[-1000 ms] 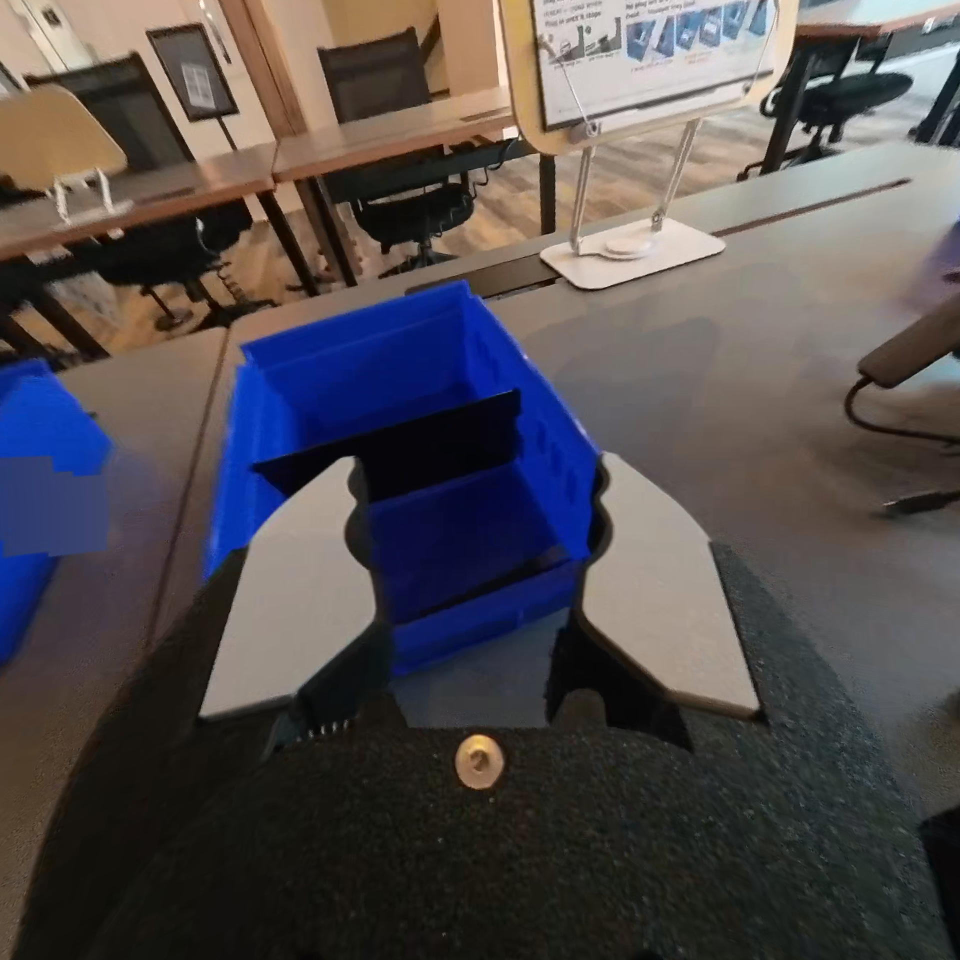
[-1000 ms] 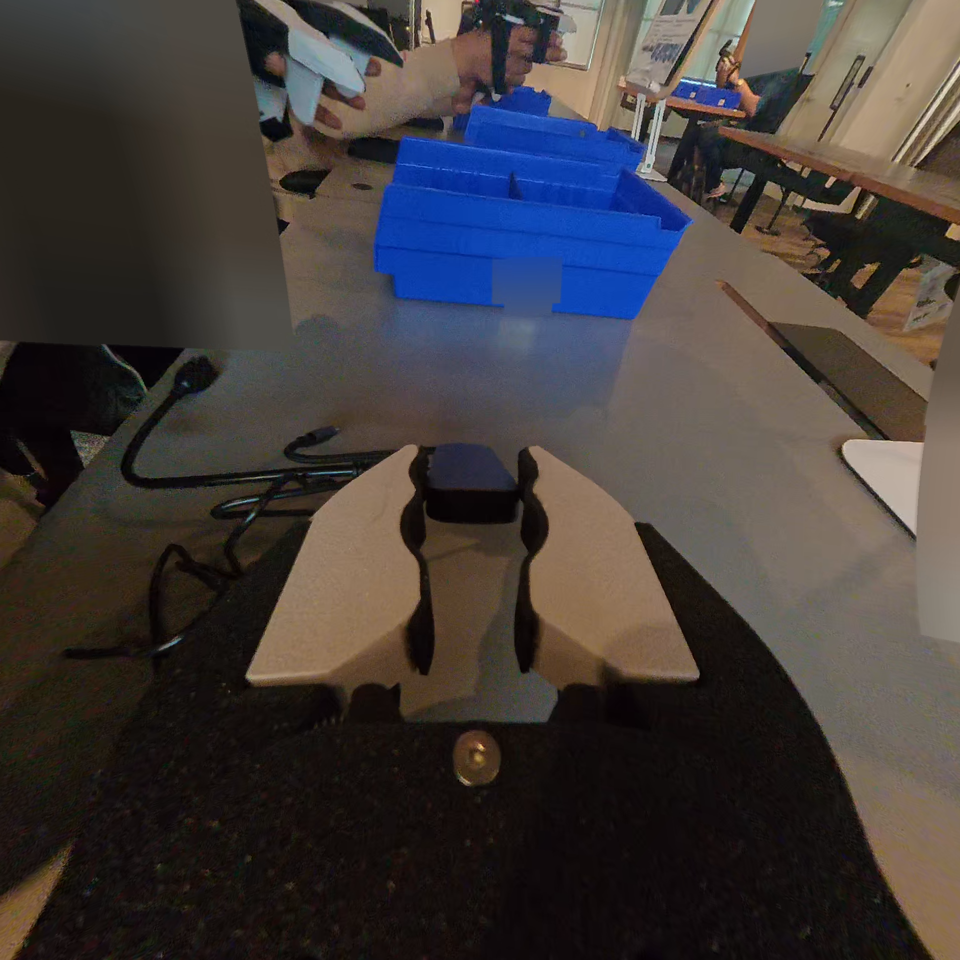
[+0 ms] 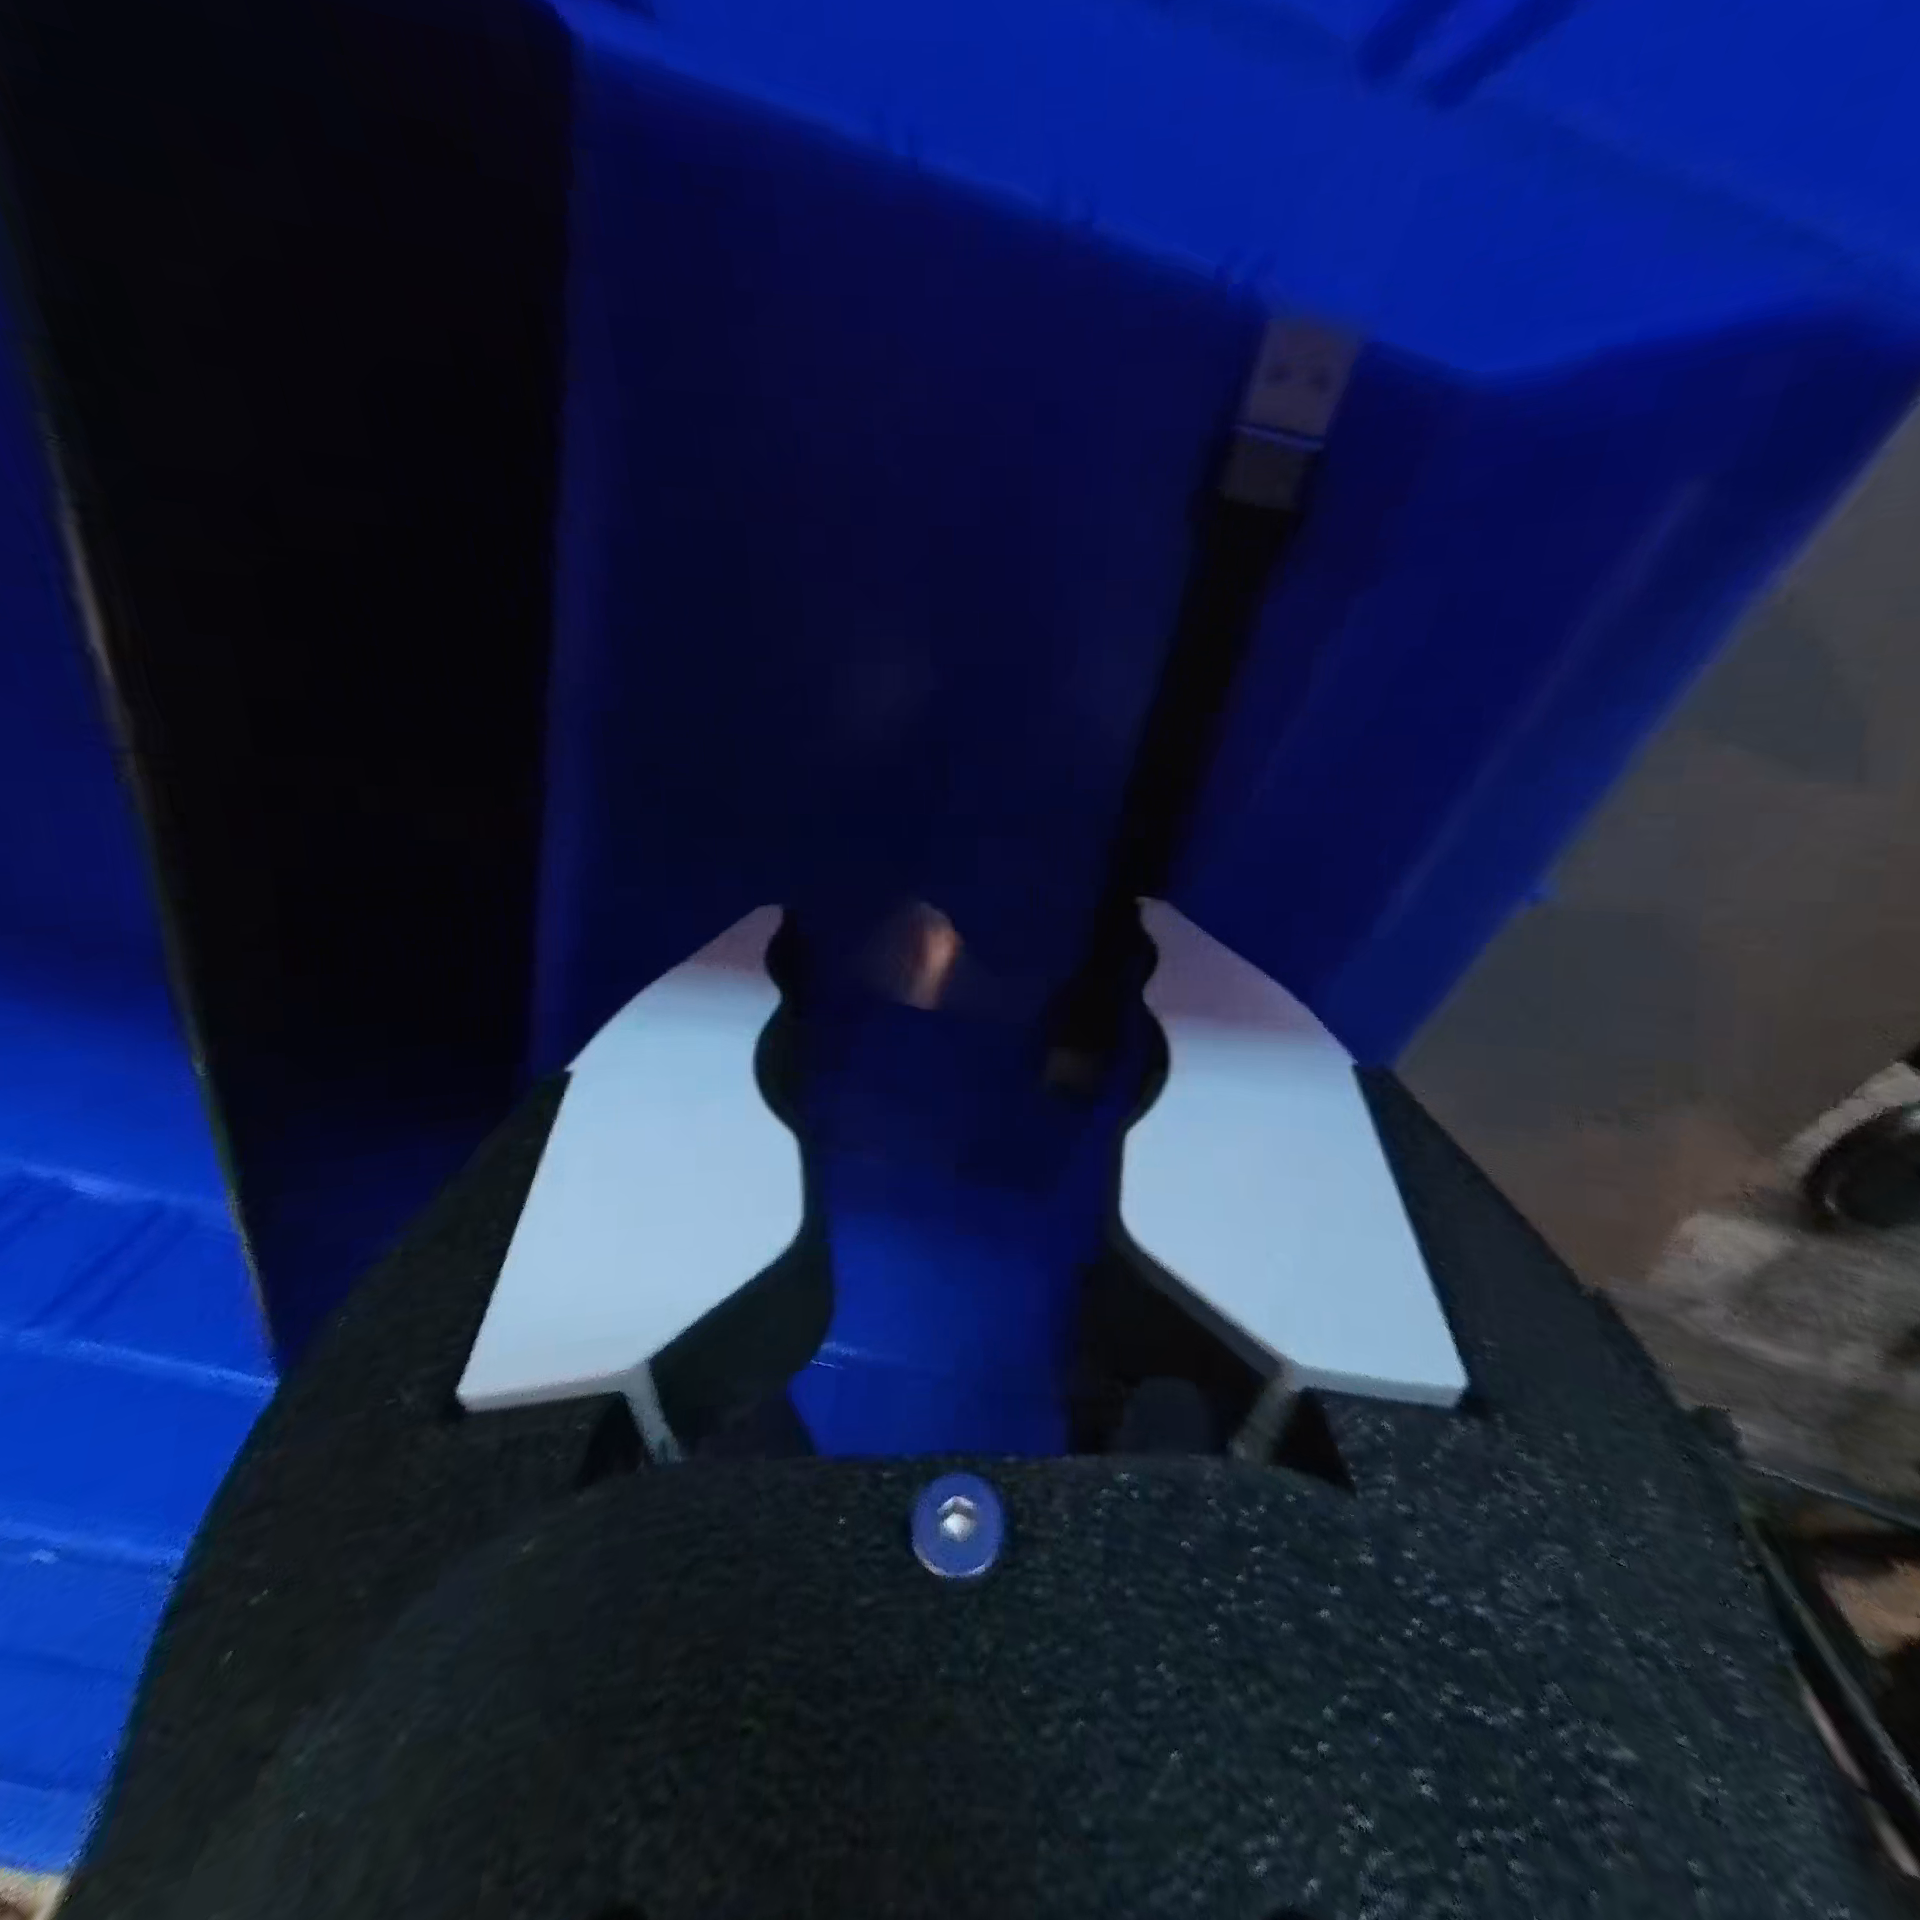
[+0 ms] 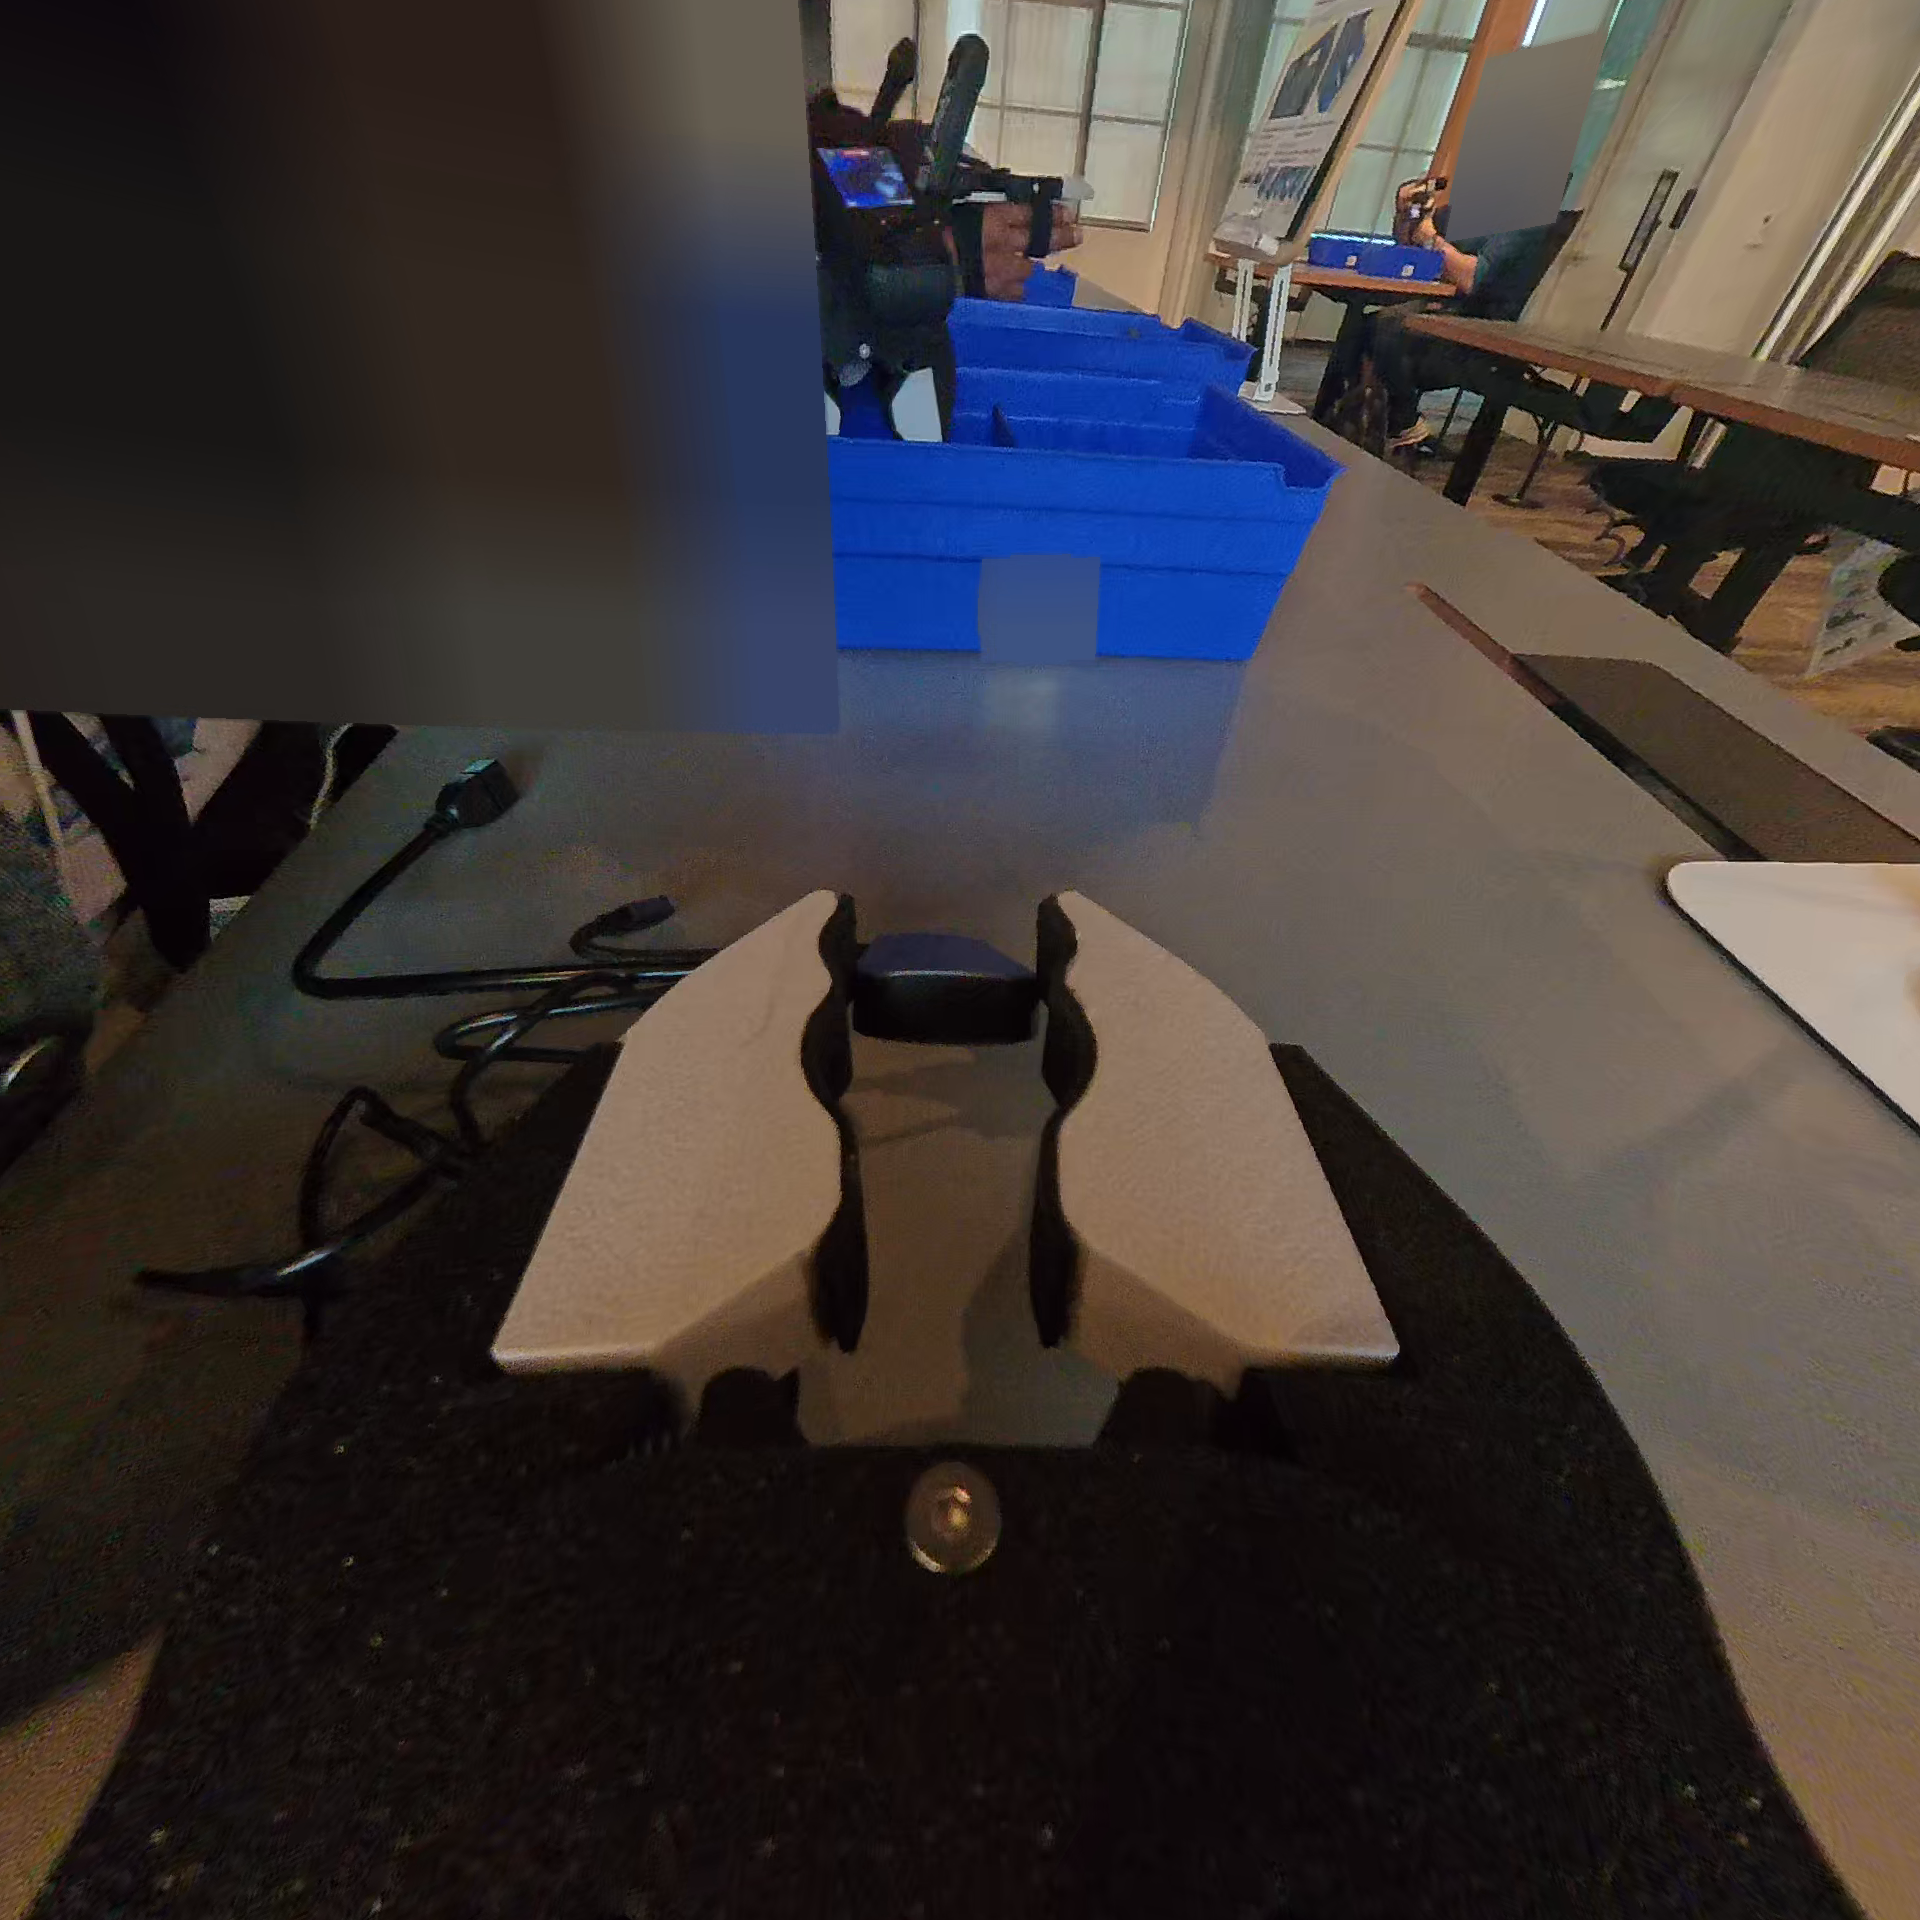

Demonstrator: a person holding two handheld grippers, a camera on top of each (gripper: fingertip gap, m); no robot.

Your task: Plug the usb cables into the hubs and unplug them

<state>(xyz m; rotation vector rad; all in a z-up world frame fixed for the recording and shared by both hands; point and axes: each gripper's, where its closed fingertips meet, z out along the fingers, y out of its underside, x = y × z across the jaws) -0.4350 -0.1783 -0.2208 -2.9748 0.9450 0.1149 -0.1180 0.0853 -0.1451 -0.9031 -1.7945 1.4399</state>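
My left gripper (image 3: 961,920) is open and reaches down into a blue bin (image 3: 852,520). A black USB cable (image 3: 1195,675) with a silver plug (image 3: 1294,379) lies in the bin along its right wall. The cable's near end sits just inside my right finger (image 3: 1247,1143), not gripped. My right gripper (image 4: 940,914) is shut on a small black hub (image 4: 940,997) that rests on the grey table (image 4: 1351,831). The hub's far end shows between the fingertips. Thin black cables (image 4: 499,1029) trail from it to the left. The left gripper also shows far off in the right wrist view (image 4: 894,281), above the blue bin (image 4: 1060,520).
A thick black power cable (image 4: 395,883) lies at the table's left edge. A white stand base (image 4: 1818,956) sits at the right. More blue bins (image 4: 1091,343) stand behind the first. A dark slot (image 4: 1683,748) runs along the table's right side. Desks and chairs stand beyond. One gripper's finger ends stand about 40 cm off the other's.
My left gripper has gone from above the blue bin down into it, next to the USB cable, and its jaws have narrowed a little. The right gripper holds the hub as before.
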